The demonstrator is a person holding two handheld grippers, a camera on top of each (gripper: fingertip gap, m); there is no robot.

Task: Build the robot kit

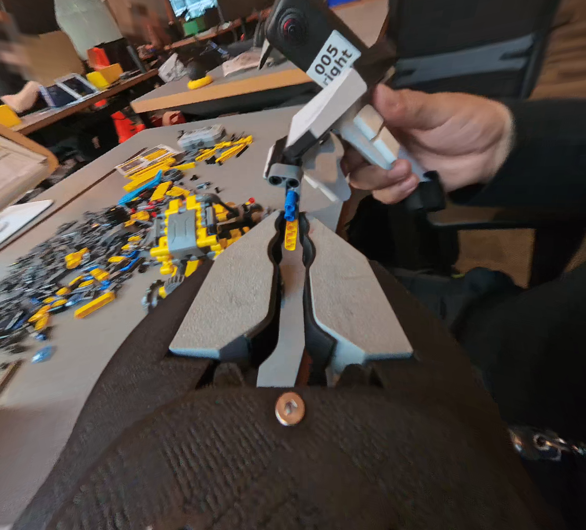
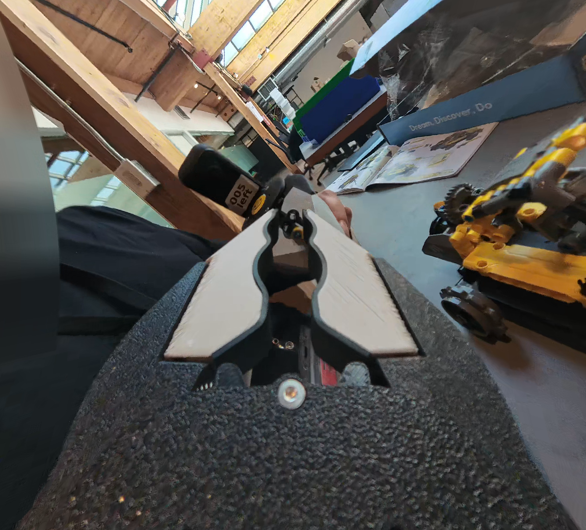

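In the left wrist view my left gripper [image 1: 290, 217] is shut on a short yellow beam [image 1: 290, 235] with a blue pin [image 1: 290, 205] sticking out of its tip. My right gripper [image 1: 287, 162], held by a hand [image 1: 444, 140], comes down from the upper right. It is shut on a grey connector [image 1: 283, 178] that meets the blue pin. In the right wrist view my right gripper [image 2: 291, 217] is closed around that small dark and yellow joined piece [image 2: 294, 227]. The left gripper's black camera [image 2: 218, 181] sits just behind it. Both are held above the table's front edge.
A partly built yellow and grey vehicle model [image 1: 190, 229] [image 2: 513, 229] stands on the grey table [image 1: 95, 356]. Many loose black, yellow and blue pieces [image 1: 63, 277] lie to its left. An open instruction booklet [image 2: 412, 162] lies farther back. A black chair [image 1: 475, 23] is behind.
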